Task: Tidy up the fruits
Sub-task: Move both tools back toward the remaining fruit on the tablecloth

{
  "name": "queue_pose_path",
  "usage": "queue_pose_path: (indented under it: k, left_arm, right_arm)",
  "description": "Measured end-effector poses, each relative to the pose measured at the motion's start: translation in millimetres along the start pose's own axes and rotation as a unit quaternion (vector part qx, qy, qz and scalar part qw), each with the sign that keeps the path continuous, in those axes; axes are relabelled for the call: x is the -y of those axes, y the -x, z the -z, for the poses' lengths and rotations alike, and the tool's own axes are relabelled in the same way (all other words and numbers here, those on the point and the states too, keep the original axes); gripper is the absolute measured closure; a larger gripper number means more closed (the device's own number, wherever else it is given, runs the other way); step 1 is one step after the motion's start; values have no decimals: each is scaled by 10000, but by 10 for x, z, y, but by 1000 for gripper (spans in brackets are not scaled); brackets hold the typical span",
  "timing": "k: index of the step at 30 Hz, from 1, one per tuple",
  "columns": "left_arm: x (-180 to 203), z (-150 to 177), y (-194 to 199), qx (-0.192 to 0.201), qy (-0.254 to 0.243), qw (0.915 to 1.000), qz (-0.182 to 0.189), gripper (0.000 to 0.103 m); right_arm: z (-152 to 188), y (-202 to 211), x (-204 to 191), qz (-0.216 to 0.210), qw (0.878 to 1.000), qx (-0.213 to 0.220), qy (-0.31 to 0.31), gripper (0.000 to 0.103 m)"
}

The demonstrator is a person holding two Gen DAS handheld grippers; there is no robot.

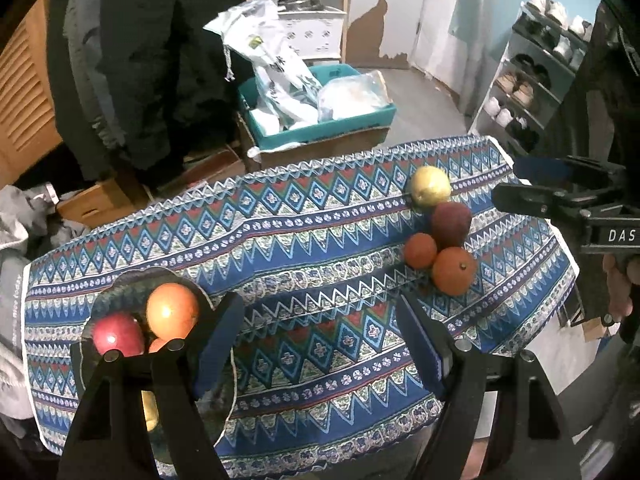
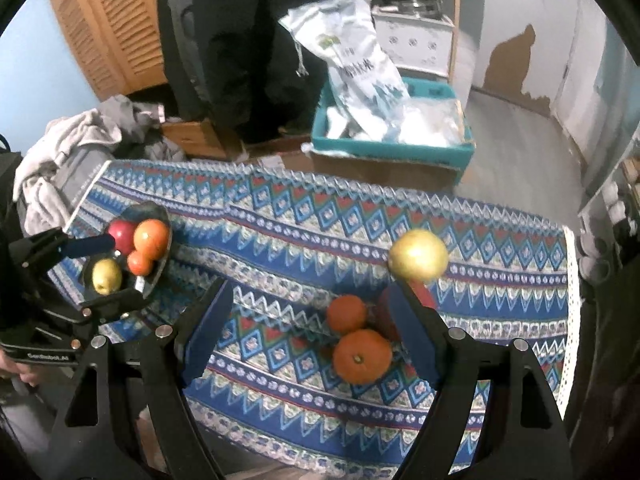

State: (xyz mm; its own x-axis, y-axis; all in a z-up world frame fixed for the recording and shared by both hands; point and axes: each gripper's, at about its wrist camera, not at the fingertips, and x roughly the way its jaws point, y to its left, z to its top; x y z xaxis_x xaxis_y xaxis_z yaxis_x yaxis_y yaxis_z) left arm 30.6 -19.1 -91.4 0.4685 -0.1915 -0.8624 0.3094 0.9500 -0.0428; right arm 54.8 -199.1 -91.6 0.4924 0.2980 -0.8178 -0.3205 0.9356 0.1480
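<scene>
The surface [image 1: 320,216] wears a patterned blue cloth, and the fruit sits in two groups on it. At one end a dark bowl [image 2: 160,216] holds a red apple [image 2: 122,234], a large orange [image 2: 151,237], a smaller orange fruit [image 2: 140,263] and a yellow apple [image 2: 106,276]. Well apart, near the other end, four fruits lie loose in a tight cluster — a yellow-green apple [image 2: 418,259], a dark red fruit [image 1: 451,222], a small orange [image 2: 346,313] and a bigger orange [image 2: 362,356], each touching a neighbour.

The left claw [image 1: 320,344] hangs over bare cloth just beside the bowl, its fingers apart with nothing between them. The right claw [image 2: 316,336] hovers over the loose cluster, also apart and empty; both oranges show in the gap between its fingers, untouched, while its right-hand finger [image 2: 412,328] covers part of the dark red fruit.

Beyond the surface stands a teal crate [image 2: 394,152] stuffed with plastic bags.
</scene>
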Motion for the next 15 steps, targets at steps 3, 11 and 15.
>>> queue_pose_path:
  k: [3,11,15]
  left_arm:
    - [59,17,-111,-55,-81,9999,-22,23]
    - [190,27,-423,-314,-247,9992,-16,23]
    - [245,19,-588,-444,-288,9986,10,23]
  right_arm:
    - [88,-135,78,71,9998,-183,-52,22]
    - [381,-588,311,203,9966,-769,-236,23]
    - [540,-821,408,259,9935,-1060,-318,23]
